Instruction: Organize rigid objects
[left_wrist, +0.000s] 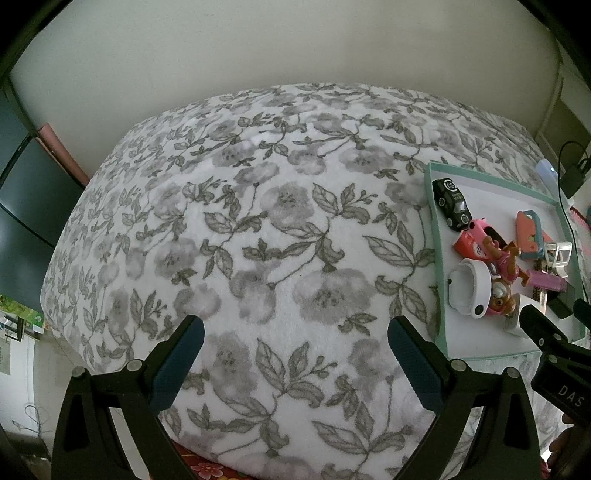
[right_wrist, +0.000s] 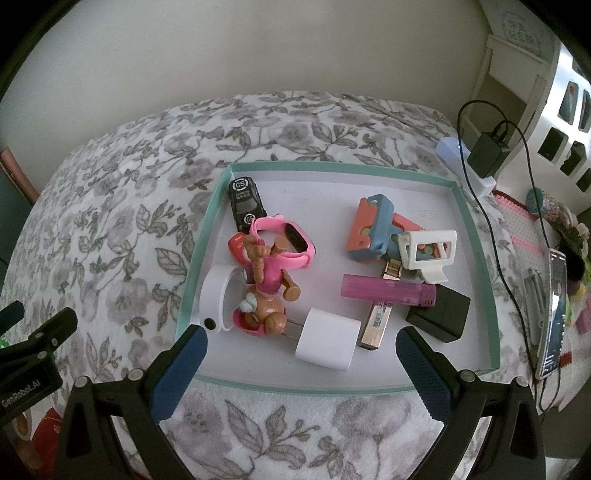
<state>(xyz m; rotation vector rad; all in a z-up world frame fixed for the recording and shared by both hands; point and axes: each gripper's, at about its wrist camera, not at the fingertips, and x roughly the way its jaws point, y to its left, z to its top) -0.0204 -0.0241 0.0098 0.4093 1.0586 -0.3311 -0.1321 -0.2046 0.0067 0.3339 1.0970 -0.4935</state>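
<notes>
A teal-rimmed tray (right_wrist: 476, 236) lies on a floral blanket and holds several small things: a black toy car (right_wrist: 245, 201), a pink watch (right_wrist: 291, 238), a brown puppy figure (right_wrist: 267, 295), a white band (right_wrist: 216, 299), a white charger cube (right_wrist: 327, 339), a pink lighter (right_wrist: 388, 291), a black block (right_wrist: 439, 314) and a coral-and-blue piece (right_wrist: 373, 229). My right gripper (right_wrist: 301, 341) is open and empty over the tray's near edge. My left gripper (left_wrist: 295, 334) is open and empty over bare blanket, left of the tray (left_wrist: 437, 258).
The floral blanket (left_wrist: 258, 221) covers the surface up to a pale wall. Right of the tray lie a phone (right_wrist: 554, 314), a black adapter with cables (right_wrist: 487, 155) and a white shelf unit (right_wrist: 561, 110). The right gripper's body (left_wrist: 554, 354) shows at the left view's right edge.
</notes>
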